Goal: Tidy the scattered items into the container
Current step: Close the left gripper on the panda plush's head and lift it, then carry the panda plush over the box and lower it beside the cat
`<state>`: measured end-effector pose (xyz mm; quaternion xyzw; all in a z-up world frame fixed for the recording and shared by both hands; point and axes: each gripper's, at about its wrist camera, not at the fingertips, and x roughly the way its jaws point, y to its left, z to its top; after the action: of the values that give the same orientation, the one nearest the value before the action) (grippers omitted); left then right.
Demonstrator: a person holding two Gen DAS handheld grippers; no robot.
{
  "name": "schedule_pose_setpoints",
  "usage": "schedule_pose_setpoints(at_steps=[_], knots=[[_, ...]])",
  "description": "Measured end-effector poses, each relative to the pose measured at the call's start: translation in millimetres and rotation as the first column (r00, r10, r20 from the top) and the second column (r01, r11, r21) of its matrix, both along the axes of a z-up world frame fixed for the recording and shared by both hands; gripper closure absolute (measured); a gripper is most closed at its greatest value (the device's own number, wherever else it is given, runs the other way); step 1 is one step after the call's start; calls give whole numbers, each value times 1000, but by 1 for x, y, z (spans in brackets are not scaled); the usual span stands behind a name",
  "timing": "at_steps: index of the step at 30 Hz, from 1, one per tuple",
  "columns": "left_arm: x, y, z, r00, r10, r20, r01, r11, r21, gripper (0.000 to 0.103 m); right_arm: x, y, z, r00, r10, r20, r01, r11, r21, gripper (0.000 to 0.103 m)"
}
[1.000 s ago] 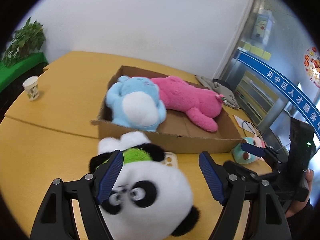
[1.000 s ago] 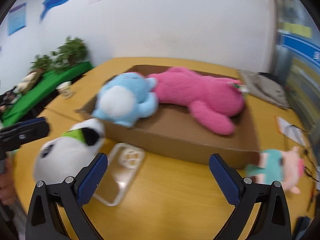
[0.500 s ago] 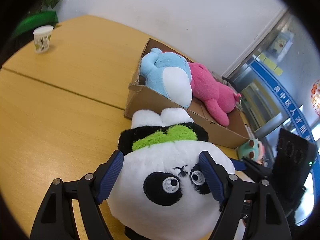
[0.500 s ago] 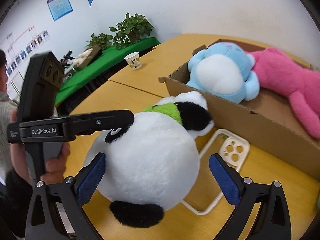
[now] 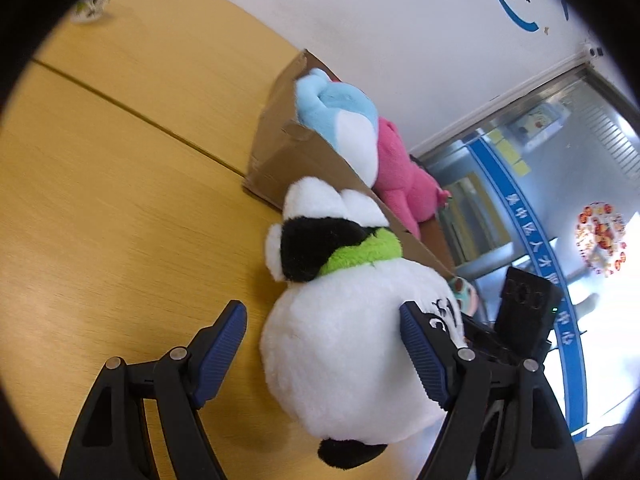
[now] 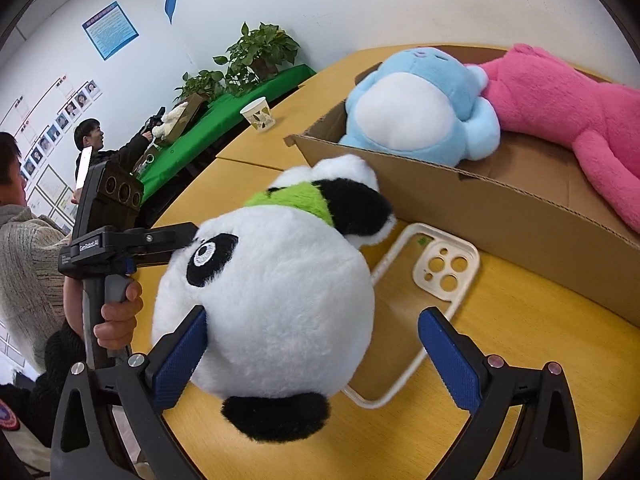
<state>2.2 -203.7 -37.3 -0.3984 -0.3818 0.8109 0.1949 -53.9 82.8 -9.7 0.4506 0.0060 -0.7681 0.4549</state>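
Observation:
A round panda plush (image 5: 344, 344) (image 6: 272, 304) with a green collar lies on the yellow table in front of the cardboard box (image 5: 288, 160) (image 6: 500, 212). My left gripper (image 5: 324, 344) is open around it, its right finger against the panda's face, a gap at the left finger. My right gripper (image 6: 312, 352) is open, its left finger touching the panda's side. A blue plush (image 5: 344, 120) (image 6: 416, 108) and a pink plush (image 5: 400, 176) (image 6: 568, 108) lie in the box. A clear phone case (image 6: 420, 304) lies flat beside the panda.
A paper cup (image 6: 259, 114) (image 5: 94, 4) stands far back on the table. A small teal doll (image 5: 464, 290) lies past the box's right end. Plants on a green cloth (image 6: 248, 68) and two people are at the left.
Both views swung and closed in on the panda. It sits further right between my left fingers. My right gripper's left finger now touches its side.

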Motion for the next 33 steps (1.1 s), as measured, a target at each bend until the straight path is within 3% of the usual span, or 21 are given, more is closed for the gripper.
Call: schedule_pose_setpoints(at_steps=[5, 12, 15, 19, 22, 25, 27, 33], knots=[[-3, 0, -21, 998, -56, 2, 55, 981, 186, 25, -7, 7, -7, 997, 22, 73, -19, 999, -40, 0], [4, 9, -27, 987, -156, -33, 159, 950, 267, 25, 0, 15, -10, 983, 126, 137, -100, 978, -181, 0], [2, 13, -24, 984, -173, -44, 179, 948, 263, 25, -1, 8, -9, 976, 162, 147, -128, 967, -221, 0], [-4, 16, -21, 985, -167, -35, 171, 955, 244, 25, -7, 0, -19, 970, 154, 190, -115, 973, -201, 0], [-7, 24, -13, 984, -172, -39, 176, 967, 185, 25, -6, -10, -28, 962, 172, 210, -137, 976, -172, 0], [-10, 30, -4, 985, -164, -43, 169, 977, 133, 24, 2, -18, -26, 969, 182, 165, -157, 976, -152, 2], [-10, 31, 1, 985, -163, -48, 167, 979, 119, 27, 8, -19, -21, 974, 182, 132, -162, 976, -144, 9], [-13, 43, 45, 974, -178, -139, 184, 982, 34, 33, 15, -6, 3, 988, 147, 47, -136, 973, -189, 17]])
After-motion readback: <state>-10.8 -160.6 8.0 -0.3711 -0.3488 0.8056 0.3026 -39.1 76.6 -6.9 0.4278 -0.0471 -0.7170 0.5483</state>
